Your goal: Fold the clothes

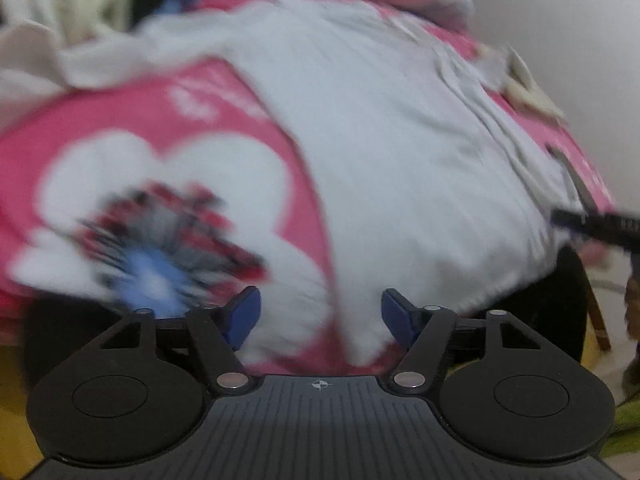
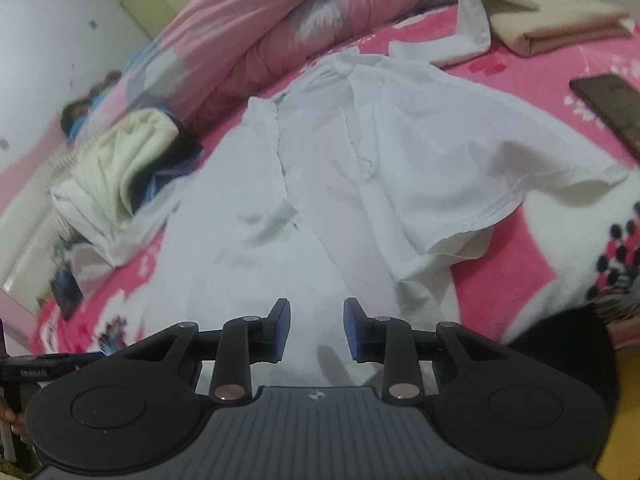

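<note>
1. White shirt (image 2: pixel 340 168) lies spread on the bed, over a pink bedspread (image 2: pixel 520 264) with white heart shapes; collar end far, hem end near; a short sleeve (image 2: pixel 500 192) sticks out to the right, its hem folded under at the edge.
2. Right gripper (image 2: pixel 316 330) sits over the near hem of the shirt; fingers (image 2: pixel 280 330) parted with a moderate gap; only flat cloth shows below them, nothing pinched; released.
3. Left gripper (image 1: pixel 320 318): fingers (image 1: pixel 244 316) spread wide; gripping nothing; white cloth and bedspread lie beneath the gap; released. That view is heavily motion-blurred.
4. In the left wrist view the shirt (image 1: pixel 380 160) runs from the near centre to the far side; a white heart print (image 1: pixel 120 168) with a blurred dark, red and blue motif sits on the left.
5. A black gripper part (image 1: pixel 596 224) enters at the right edge of the left view, at the shirt's near right edge; contact cannot be told.
6. Folded beige cloth (image 2: pixel 556 20) lies far right on the bed, well apart from the shirt body; a dark flat object (image 2: pixel 612 108) lies right of the shirt, too unclear to name.
7. Pink quilt (image 2: pixel 280 28) is bunched along the far side; a cream garment pile (image 2: pixel 116 168) lies left, just beside the shirt's left edge.
</note>
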The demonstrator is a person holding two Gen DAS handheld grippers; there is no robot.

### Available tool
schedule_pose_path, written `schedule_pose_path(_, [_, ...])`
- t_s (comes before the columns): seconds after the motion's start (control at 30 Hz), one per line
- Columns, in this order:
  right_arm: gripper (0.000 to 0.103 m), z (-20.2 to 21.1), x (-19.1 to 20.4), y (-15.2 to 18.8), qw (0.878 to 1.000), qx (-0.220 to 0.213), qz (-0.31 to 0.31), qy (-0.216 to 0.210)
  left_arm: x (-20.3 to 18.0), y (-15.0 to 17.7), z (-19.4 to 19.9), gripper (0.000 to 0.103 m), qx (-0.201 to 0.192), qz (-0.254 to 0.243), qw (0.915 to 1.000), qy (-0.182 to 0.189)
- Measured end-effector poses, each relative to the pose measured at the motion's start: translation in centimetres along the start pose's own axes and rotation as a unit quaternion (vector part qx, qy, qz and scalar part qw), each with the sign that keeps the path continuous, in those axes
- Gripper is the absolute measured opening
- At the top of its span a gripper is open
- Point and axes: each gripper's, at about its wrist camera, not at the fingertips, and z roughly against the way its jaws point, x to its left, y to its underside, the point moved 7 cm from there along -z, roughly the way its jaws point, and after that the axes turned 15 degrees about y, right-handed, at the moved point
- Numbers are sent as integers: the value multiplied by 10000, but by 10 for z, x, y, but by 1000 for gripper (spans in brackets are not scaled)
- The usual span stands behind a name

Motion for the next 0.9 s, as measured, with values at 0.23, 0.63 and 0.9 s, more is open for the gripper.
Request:
schedule_pose_path(0.23, [31,12,-2,3,9998,-98,27,163,-17,31,-58,45,538,-357,9976,-248])
schedule_pose_path(0.63, [31,4,-5,7,9999,-7,-115,67,-13,28,-69,7,332,224,9987,-303])
schedule_pose_path(0.9, [31,0,-7,8,9999,21,-156,31,0,40,-48,0,202,671,9972,-243])
